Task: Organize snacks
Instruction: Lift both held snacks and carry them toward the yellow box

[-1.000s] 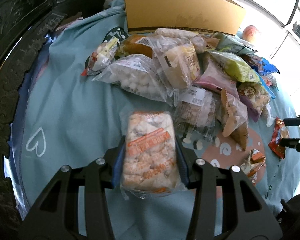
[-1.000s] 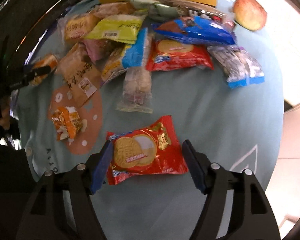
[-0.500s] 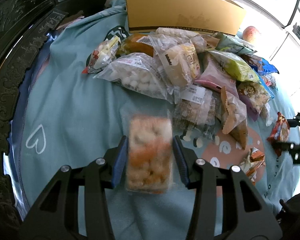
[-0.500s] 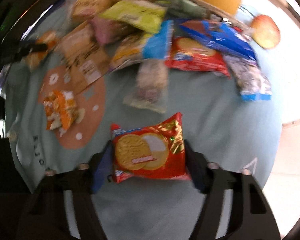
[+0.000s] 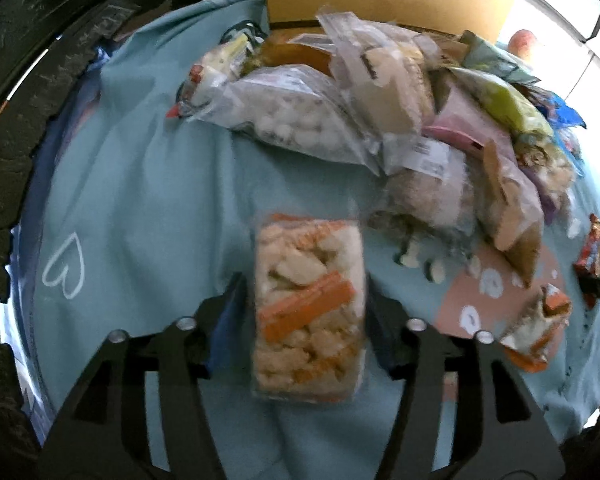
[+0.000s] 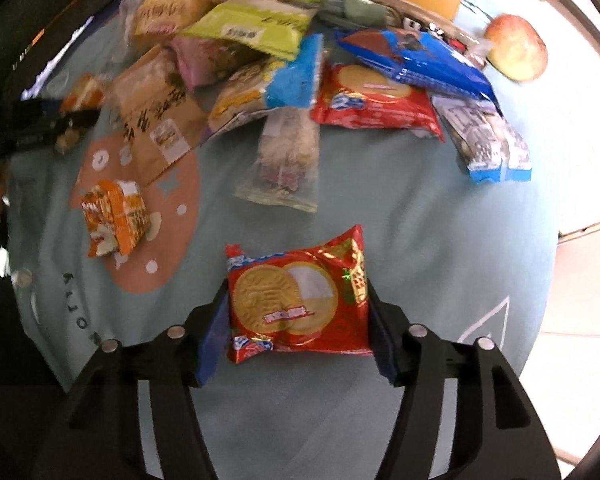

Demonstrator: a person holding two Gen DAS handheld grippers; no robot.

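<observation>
Since the earlier frame, both sets of fingers had widened. The left gripper (image 5: 306,312) was opening, its fingers standing apart from the clear bag of orange-labelled puffs (image 5: 309,312) lying between them on the teal cloth (image 5: 140,184). The right gripper (image 6: 296,320) was also opening, fingers flanking the red biscuit packet (image 6: 298,304), contact uncertain.

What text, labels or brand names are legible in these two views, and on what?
Letters on the blue cloth: too distorted to read reliably.
Red biscuit packet: print blurred.
Brown paper bag: handwriting-style characters, unreadable.
Yellow-green packet: label too small.
Clear rice-cracker pack: print blurred.
</observation>
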